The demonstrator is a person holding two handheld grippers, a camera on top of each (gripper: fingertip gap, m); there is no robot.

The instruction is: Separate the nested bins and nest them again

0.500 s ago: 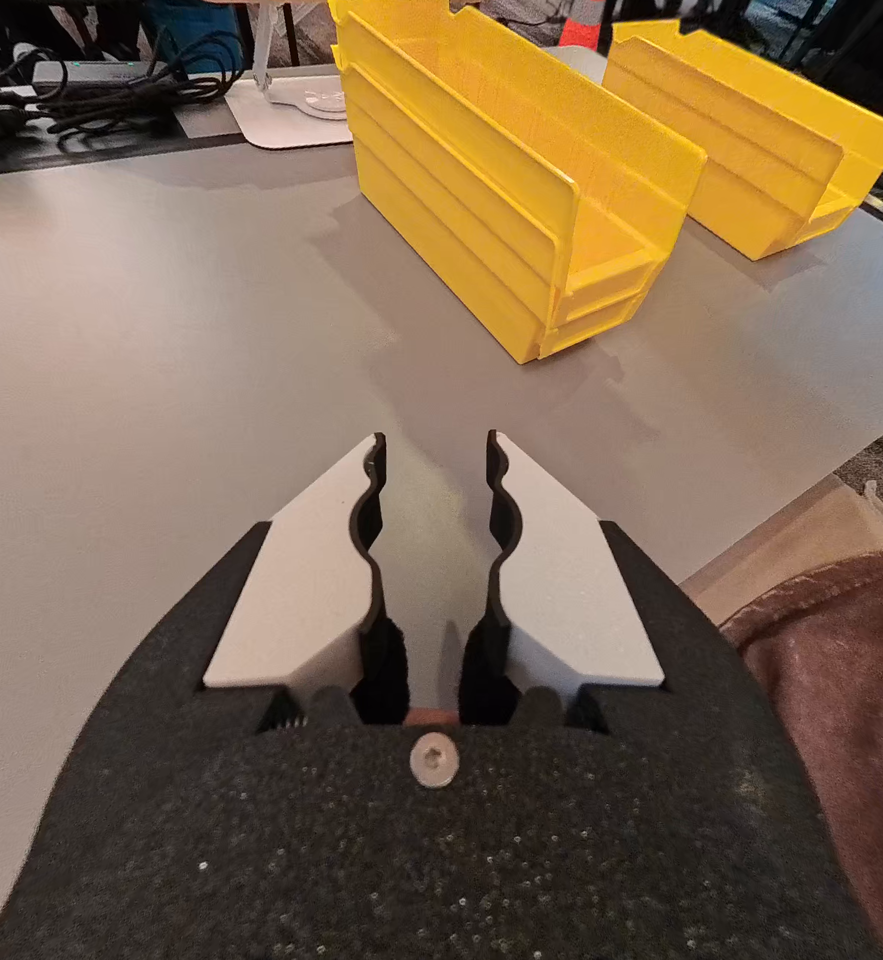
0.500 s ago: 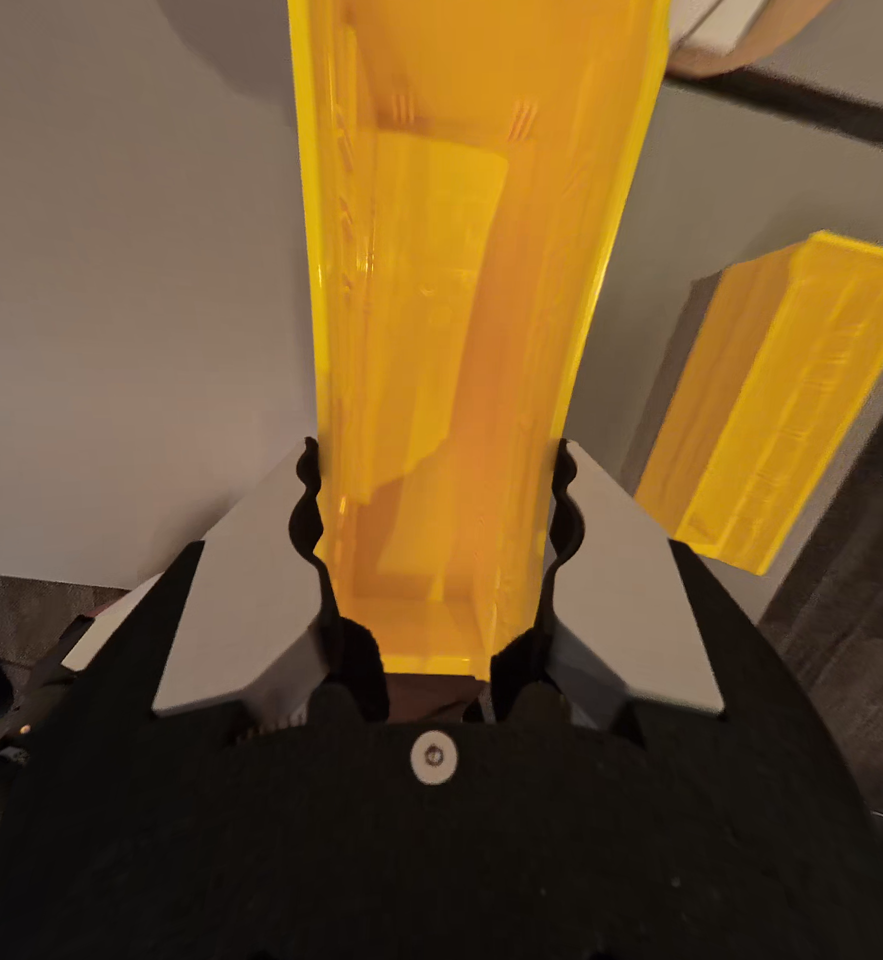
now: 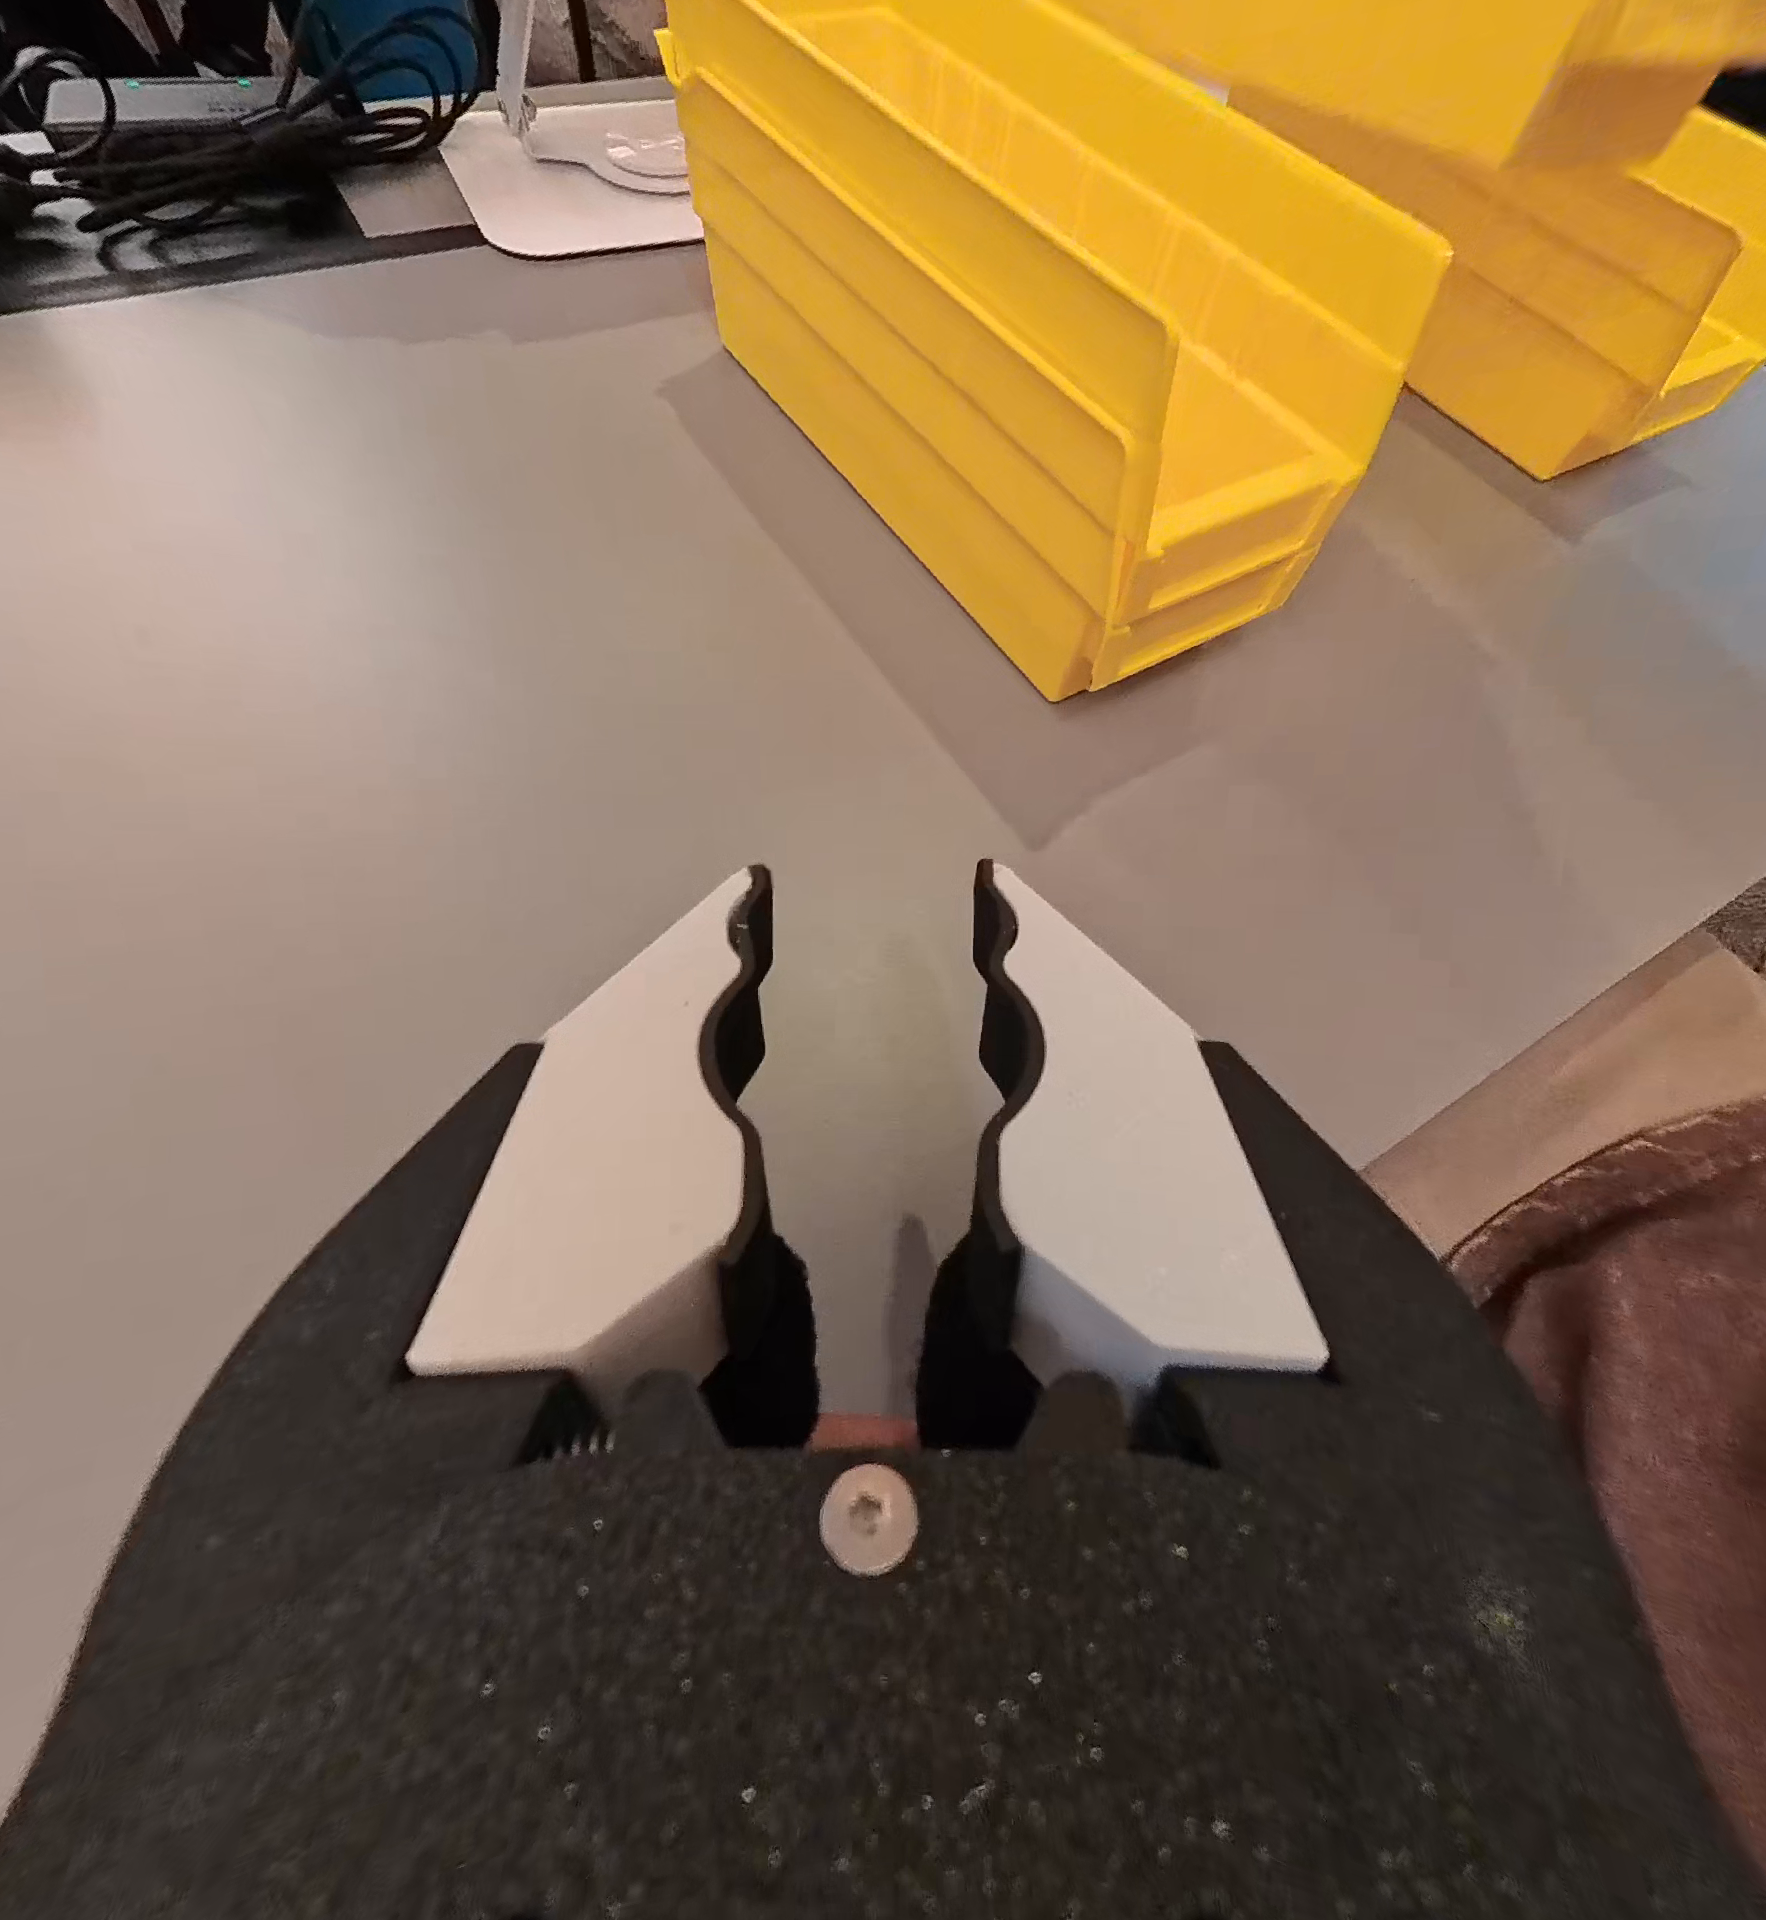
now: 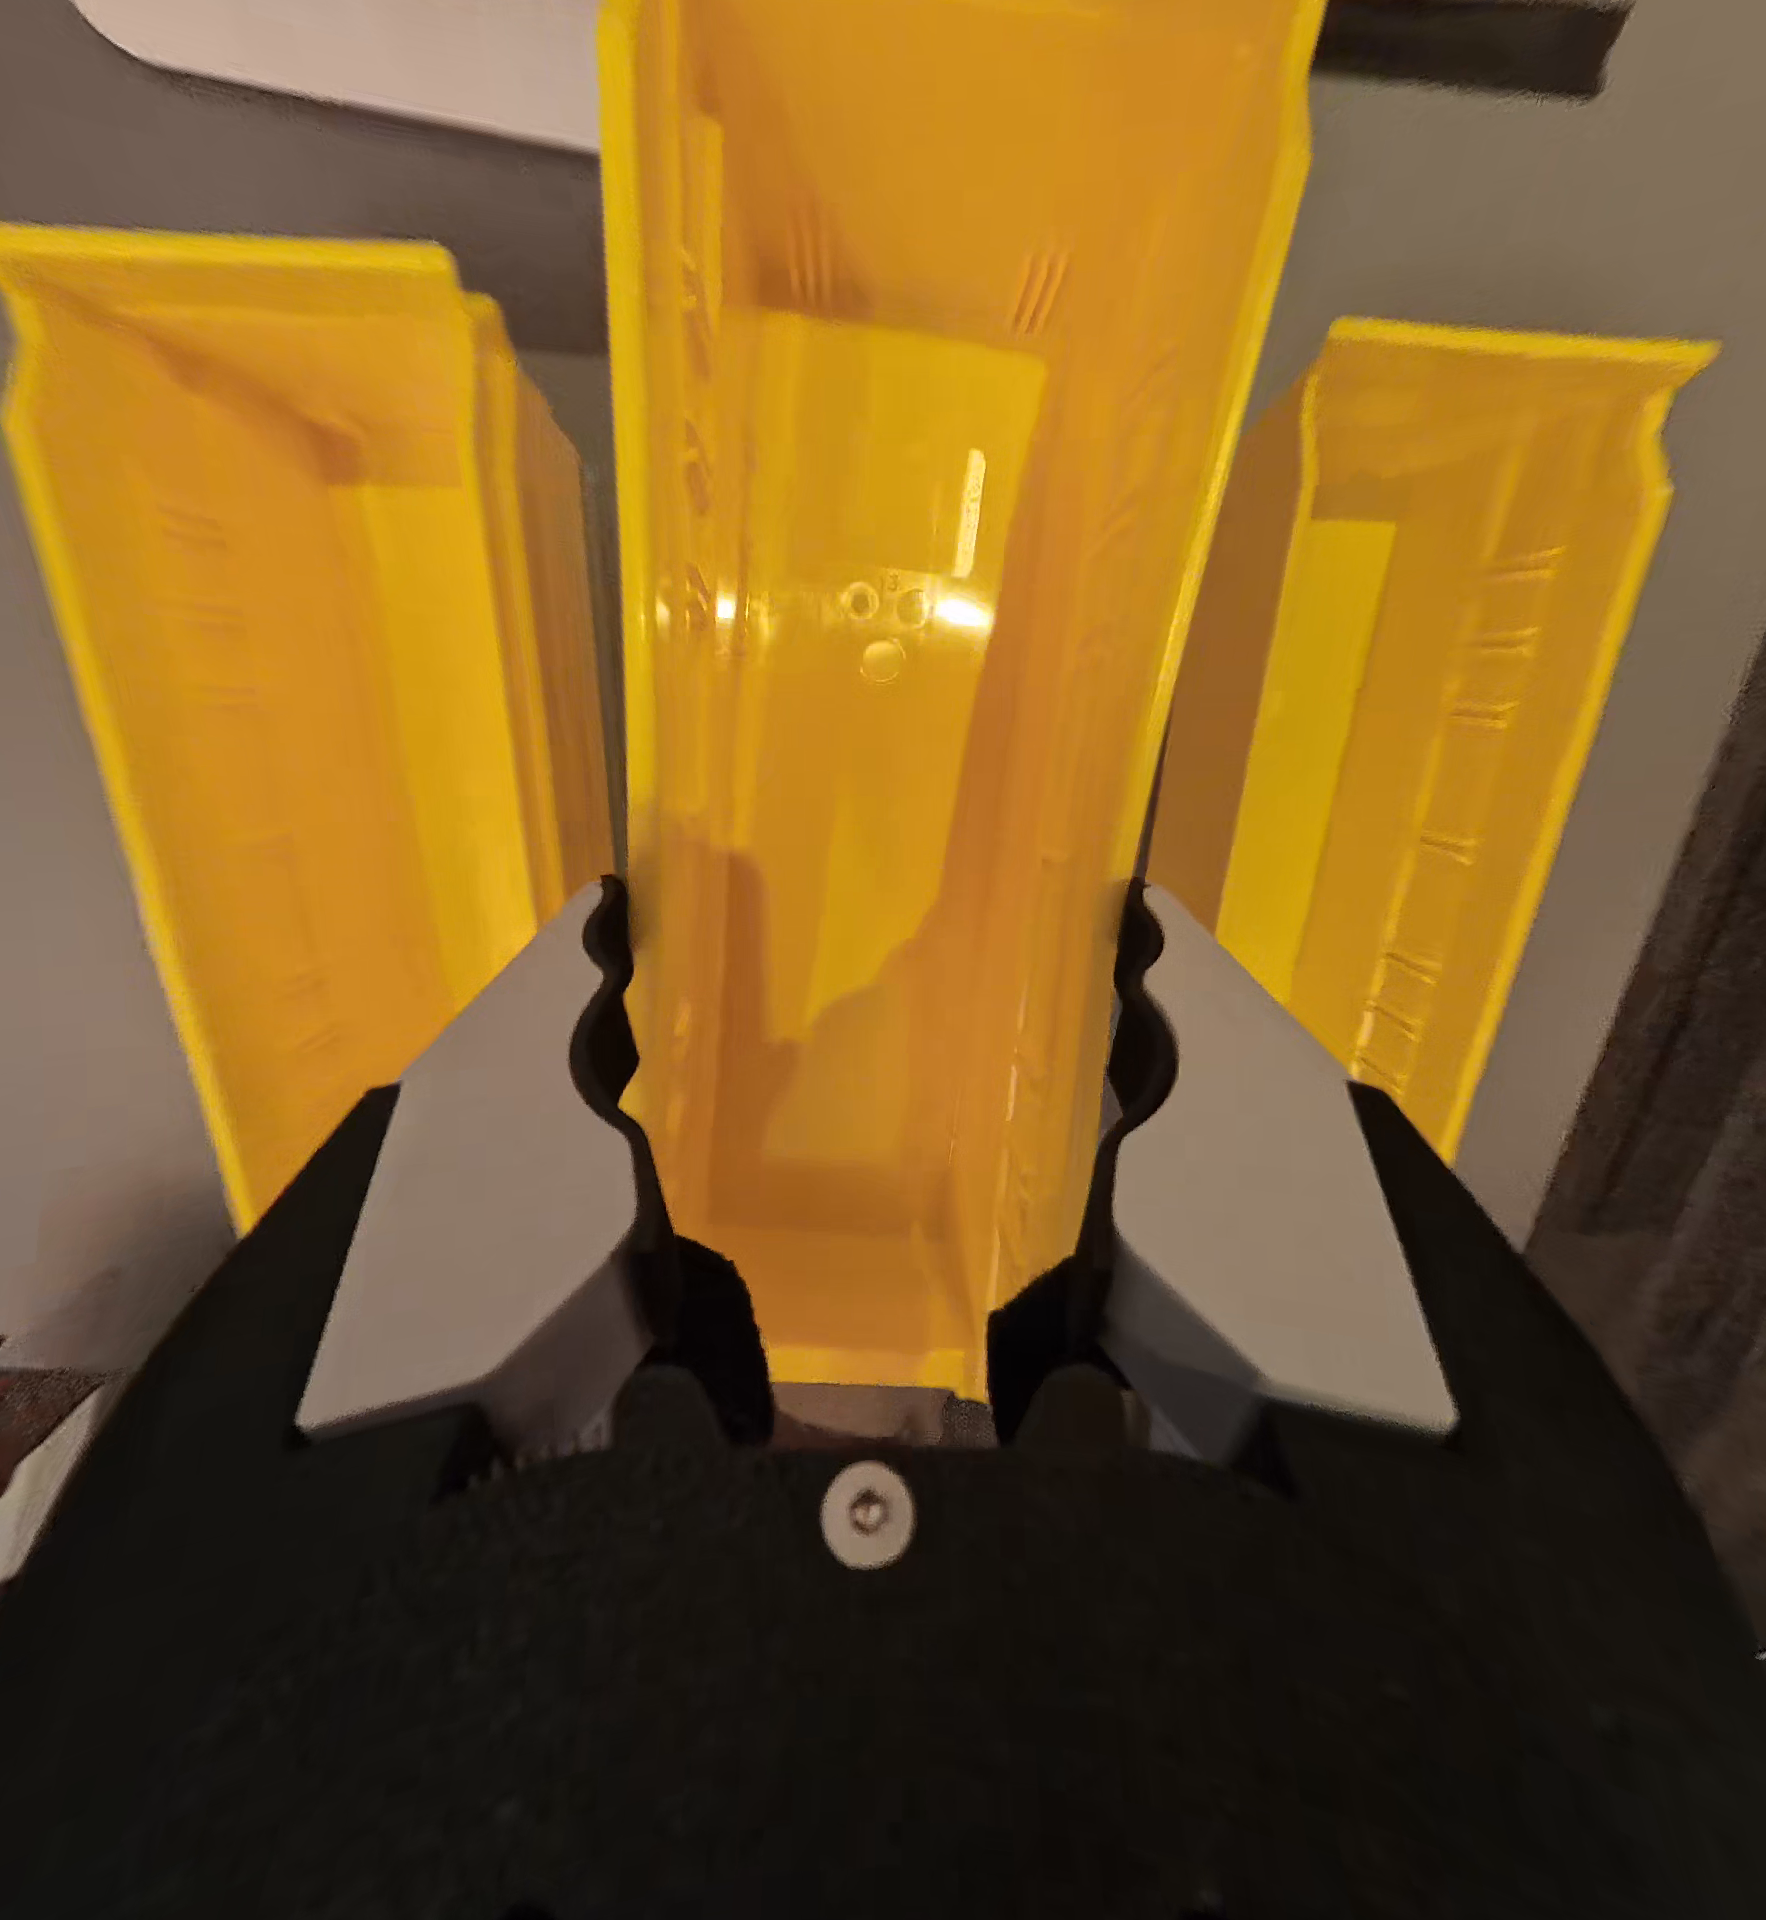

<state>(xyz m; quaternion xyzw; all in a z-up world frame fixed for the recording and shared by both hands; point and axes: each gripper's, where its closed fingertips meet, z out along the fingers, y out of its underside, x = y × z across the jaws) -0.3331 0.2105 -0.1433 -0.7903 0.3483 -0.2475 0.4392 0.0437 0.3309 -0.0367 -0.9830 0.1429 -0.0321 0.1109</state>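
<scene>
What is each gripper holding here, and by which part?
Right gripper holds a yellow bin across its side walls, near one end. Left gripper holds nothing.

left wrist view: bright, sharp, soft shadows on grey bench (image 3: 339, 623), wide-angle bending | right wrist view: dimmer, motion-blurred, glare inside held yellow bin (image 4: 858, 623)

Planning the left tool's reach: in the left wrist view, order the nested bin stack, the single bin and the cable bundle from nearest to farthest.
1. Nested bin stack, ahead right of the left tool.
2. Single bin, farther right, behind the stack.
3. Cable bundle, far left at the table's back edge.
</scene>
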